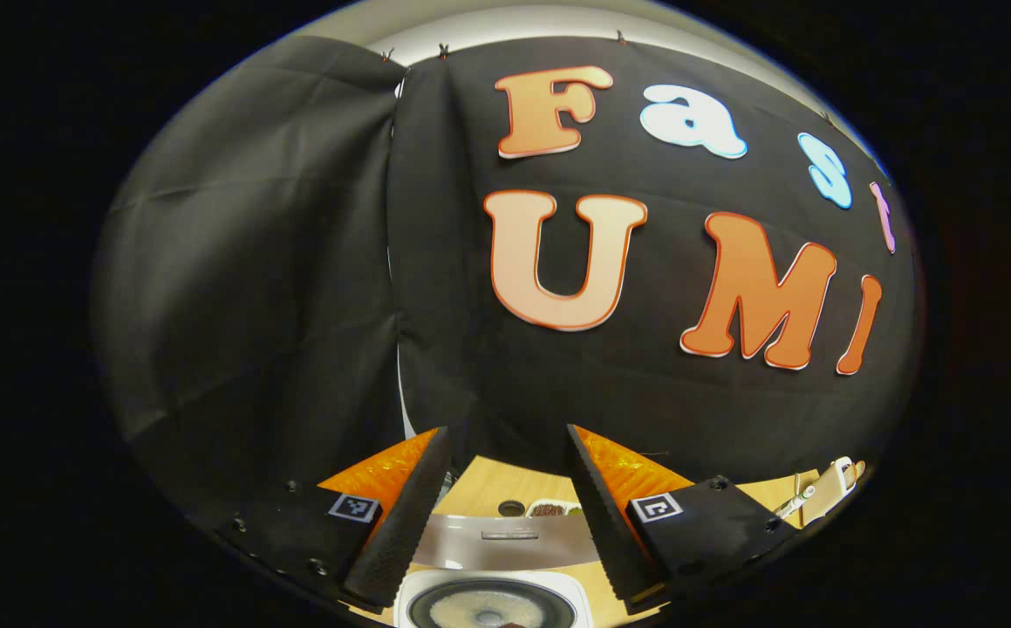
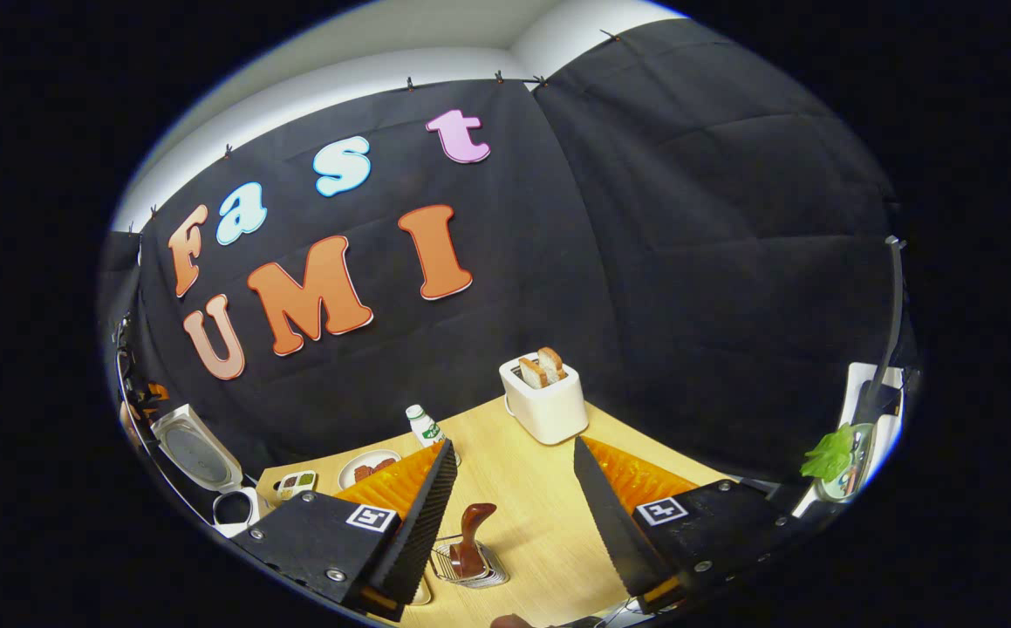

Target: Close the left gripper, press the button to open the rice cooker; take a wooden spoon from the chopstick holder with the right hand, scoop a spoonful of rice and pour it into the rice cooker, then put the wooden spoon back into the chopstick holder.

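A: So what's the booth itself like?

B: Pretty plain. A black cloth wall [image 2: 688, 262] hangs on the far side and wraps round a corner, with creases and folds showing in it. It's clipped up along its top edge.

A: And above that?

B: A pale wall [image 2: 435, 52] shows over the cloth, evenly lit, no hard shadows. Down below there's a light wood table [image 2: 540, 515] with a visible grain, running right up to the cloth.
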Demonstrator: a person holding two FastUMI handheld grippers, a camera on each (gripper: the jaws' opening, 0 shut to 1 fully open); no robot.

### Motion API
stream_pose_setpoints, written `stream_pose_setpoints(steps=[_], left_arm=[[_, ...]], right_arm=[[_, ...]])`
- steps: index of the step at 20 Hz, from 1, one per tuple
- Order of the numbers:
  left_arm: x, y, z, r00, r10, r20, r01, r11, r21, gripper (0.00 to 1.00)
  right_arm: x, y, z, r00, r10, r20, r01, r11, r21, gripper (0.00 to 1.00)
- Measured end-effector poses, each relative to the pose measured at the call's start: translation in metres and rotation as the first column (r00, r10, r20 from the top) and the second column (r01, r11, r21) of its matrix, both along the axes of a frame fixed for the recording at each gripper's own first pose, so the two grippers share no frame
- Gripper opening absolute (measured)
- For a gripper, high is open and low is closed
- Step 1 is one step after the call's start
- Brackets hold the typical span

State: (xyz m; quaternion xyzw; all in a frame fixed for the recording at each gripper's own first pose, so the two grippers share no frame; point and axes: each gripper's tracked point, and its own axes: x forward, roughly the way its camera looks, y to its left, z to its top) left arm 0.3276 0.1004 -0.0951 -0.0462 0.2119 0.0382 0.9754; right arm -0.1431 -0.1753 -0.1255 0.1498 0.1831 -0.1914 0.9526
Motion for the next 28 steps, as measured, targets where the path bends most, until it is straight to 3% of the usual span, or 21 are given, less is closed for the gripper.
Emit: stream_pose_setpoints(steps=[4,6,10,16,19,24,27,28], left_arm=[[0.001,0.001,-0.015,0.999,-0.020,-0.035,0.021,1.000,0.022,0.89],[-0.001,0.004,-0.017,0.998,-0.034,-0.053,0.038,0.996,0.079,0.90],[-0.009,0.002,-0.016,0.998,-0.044,-0.046,0.047,0.996,0.073,0.90],[-0.056,-0.006,-0.027,0.991,-0.079,-0.106,0.084,0.995,0.048,0.90],[-0.095,-0.013,-0.059,0.973,-0.082,-0.216,0.087,0.996,0.016,0.89],[-0.153,-0.025,-0.098,0.960,-0.102,-0.262,0.114,0.993,0.028,0.85],[-0.177,-0.027,-0.119,0.954,-0.098,-0.285,0.109,0.994,0.023,0.89],[-0.187,-0.028,-0.127,0.950,-0.100,-0.297,0.113,0.993,0.028,0.85]], right_arm=[[-0.005,-0.006,0.023,1.000,-0.005,0.021,0.006,0.998,-0.060,0.85],[0.000,-0.004,0.032,0.999,0.006,0.032,-0.003,0.997,-0.074,0.85],[0.019,0.005,0.048,0.997,0.045,0.056,-0.039,0.994,-0.106,0.85],[0.045,0.021,0.066,0.989,0.127,0.081,-0.113,0.980,-0.162,0.85],[0.057,0.030,0.065,0.983,0.159,0.086,-0.144,0.976,-0.161,0.85],[0.071,0.036,0.059,0.978,0.190,0.087,-0.176,0.973,-0.146,0.85],[0.076,0.041,0.055,0.973,0.211,0.091,-0.197,0.970,-0.141,0.85],[0.078,0.044,0.052,0.971,0.220,0.088,-0.207,0.969,-0.138,0.85]])
